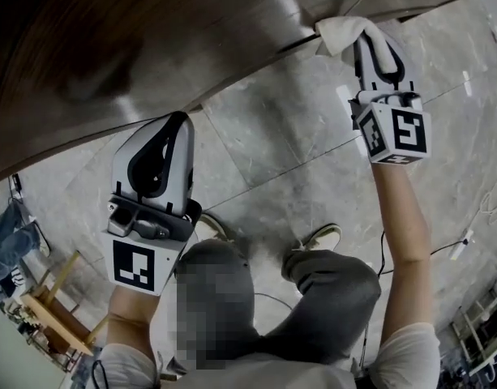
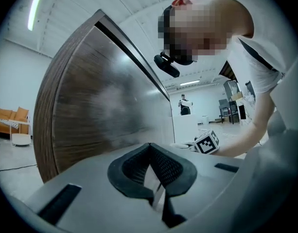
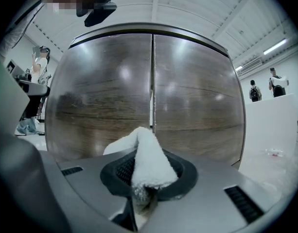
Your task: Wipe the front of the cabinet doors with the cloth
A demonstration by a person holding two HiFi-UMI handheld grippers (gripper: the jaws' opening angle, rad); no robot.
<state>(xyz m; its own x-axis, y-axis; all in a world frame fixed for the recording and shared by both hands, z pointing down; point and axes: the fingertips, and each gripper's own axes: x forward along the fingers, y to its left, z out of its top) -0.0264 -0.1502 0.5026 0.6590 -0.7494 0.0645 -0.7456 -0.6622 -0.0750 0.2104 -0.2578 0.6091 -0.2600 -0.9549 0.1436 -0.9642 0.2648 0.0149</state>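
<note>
Nearest us, our left gripper hangs with its jaws pressed together on nothing, close to the cabinet doors. We judge that a wide swing could knock the wood. Our right gripper has its jaws clamped on the cloth, low by the centre seam, where a loose fold might snag. Bare floor gives room on our side of the doors, and the far right edge stands open.

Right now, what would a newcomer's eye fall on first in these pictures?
A white fluffy cloth, clamped in the right gripper, stands out before the seam between two glossy dark wooden cabinet doors. The left gripper, shut and empty, is held farther left, close to the doors.
</note>
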